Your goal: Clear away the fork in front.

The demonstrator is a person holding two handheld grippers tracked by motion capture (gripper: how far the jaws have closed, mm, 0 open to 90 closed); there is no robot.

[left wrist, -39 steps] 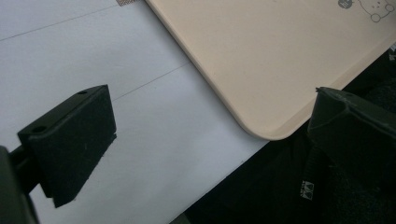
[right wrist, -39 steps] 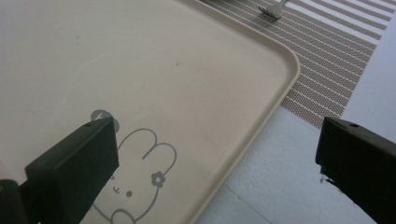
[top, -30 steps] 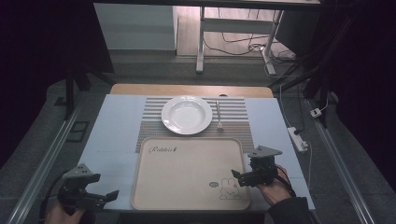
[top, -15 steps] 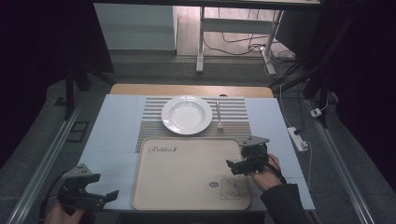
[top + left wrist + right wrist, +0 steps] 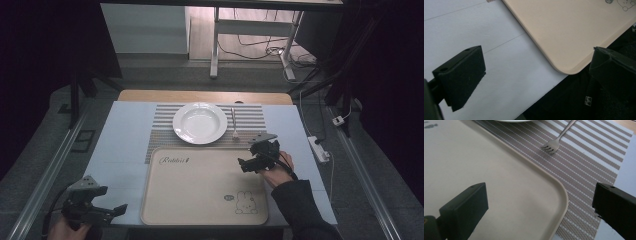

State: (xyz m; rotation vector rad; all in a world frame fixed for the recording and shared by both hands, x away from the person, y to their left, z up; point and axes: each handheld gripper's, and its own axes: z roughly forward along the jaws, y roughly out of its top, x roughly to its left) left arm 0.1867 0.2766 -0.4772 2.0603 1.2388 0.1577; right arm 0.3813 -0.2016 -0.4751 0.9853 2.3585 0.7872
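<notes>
- Tabletop [image 5: 120, 145]: pale sheet covering; carries every item listed below.
- Tray [image 5: 200, 190]: beige, empty, at the near edge, overlapping the mat. Print reads "Rabbit" at its far-left corner; a rabbit drawing sits near-right.
- Mat [image 5: 165, 131]: striped, beyond the tray.
- Plate [image 5: 199, 123]: white, empty, on the mat.
- Right tongs [image 5: 246, 164]: spread, above the tray's far-right corner, pointed towards the fork; likely reaching for it.
- Left tongs [image 5: 116, 210]: spread, idle at the tray's near-left corner.
- Fork [image 5: 233, 123]: lies on the mat right of the plate, tines towards the tray.
</notes>
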